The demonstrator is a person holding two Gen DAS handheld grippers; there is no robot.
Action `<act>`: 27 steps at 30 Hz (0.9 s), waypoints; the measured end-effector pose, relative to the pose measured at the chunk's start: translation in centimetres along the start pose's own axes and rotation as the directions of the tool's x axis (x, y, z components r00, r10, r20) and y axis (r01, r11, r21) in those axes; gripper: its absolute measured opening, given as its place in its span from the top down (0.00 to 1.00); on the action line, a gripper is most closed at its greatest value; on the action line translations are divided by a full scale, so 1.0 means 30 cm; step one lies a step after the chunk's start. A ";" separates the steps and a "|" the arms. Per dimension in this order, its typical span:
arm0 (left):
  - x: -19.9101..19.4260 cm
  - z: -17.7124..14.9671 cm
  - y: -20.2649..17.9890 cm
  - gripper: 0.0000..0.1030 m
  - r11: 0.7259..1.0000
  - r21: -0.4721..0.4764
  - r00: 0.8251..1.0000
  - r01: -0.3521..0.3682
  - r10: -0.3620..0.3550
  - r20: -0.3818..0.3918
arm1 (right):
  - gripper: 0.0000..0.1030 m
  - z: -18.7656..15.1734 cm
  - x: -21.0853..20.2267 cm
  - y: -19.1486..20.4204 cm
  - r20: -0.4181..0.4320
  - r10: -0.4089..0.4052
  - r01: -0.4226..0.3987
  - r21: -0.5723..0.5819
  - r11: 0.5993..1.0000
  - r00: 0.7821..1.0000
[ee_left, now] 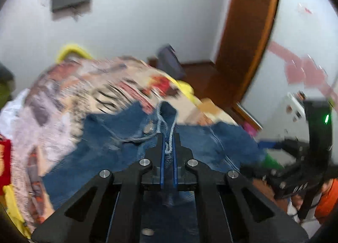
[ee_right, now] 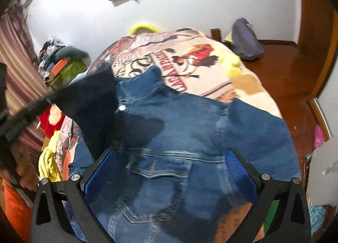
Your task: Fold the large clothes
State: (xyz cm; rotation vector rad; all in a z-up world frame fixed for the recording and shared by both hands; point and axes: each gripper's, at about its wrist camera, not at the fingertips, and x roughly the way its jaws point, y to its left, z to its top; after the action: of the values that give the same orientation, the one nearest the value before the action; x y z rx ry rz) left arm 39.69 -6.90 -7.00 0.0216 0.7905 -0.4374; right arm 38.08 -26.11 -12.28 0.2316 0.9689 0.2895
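Note:
A blue denim jacket lies spread on a bed with a printed blanket. In the left wrist view my left gripper is shut on a frayed hem edge of the denim jacket and holds it pinched between the blue pads. In the right wrist view my right gripper is wide open just above the jacket's chest pocket, with nothing between its fingers. The left gripper shows as a dark blurred shape at the left of the right wrist view, and the right gripper appears at the right of the left wrist view.
Yellow and red clothes lie at the bed's left edge. A purple bag sits on the wooden floor beyond the bed. A wooden door frame stands at the right. A cluttered shelf is at the far left.

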 end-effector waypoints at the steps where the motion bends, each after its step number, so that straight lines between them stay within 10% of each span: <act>1: 0.037 -0.017 -0.025 0.95 1.000 0.008 0.999 0.023 -0.023 -0.038 | 0.00 -0.003 -0.007 -0.016 0.000 -0.005 0.005 0.007 1.000 1.000; 8: 0.100 -0.086 -0.109 0.82 0.994 0.009 0.979 0.107 -0.103 -0.177 | 0.00 -0.005 -0.007 -0.080 -0.016 -0.026 0.027 0.054 0.998 1.000; 12: 0.038 -0.111 -0.053 0.36 0.999 0.039 0.992 0.005 0.000 -0.128 | 0.00 0.023 0.023 -0.081 -0.028 0.009 -0.006 0.095 0.995 1.000; 17: -0.043 -0.182 0.144 0.29 0.987 0.009 0.981 -0.162 0.162 -0.111 | 0.00 0.053 0.134 -0.027 -0.099 0.062 -0.051 0.102 0.993 0.993; 27: -0.086 -0.566 0.614 0.25 0.896 -0.174 0.881 -0.409 0.337 -0.333 | 0.01 0.027 0.497 0.008 -0.326 0.108 -0.051 0.179 0.983 0.939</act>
State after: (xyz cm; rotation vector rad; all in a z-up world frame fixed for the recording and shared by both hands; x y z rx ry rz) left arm 33.64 13.88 -19.87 0.0150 1.1051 0.0393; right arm 46.69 -20.81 -23.29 0.3857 1.3265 0.3286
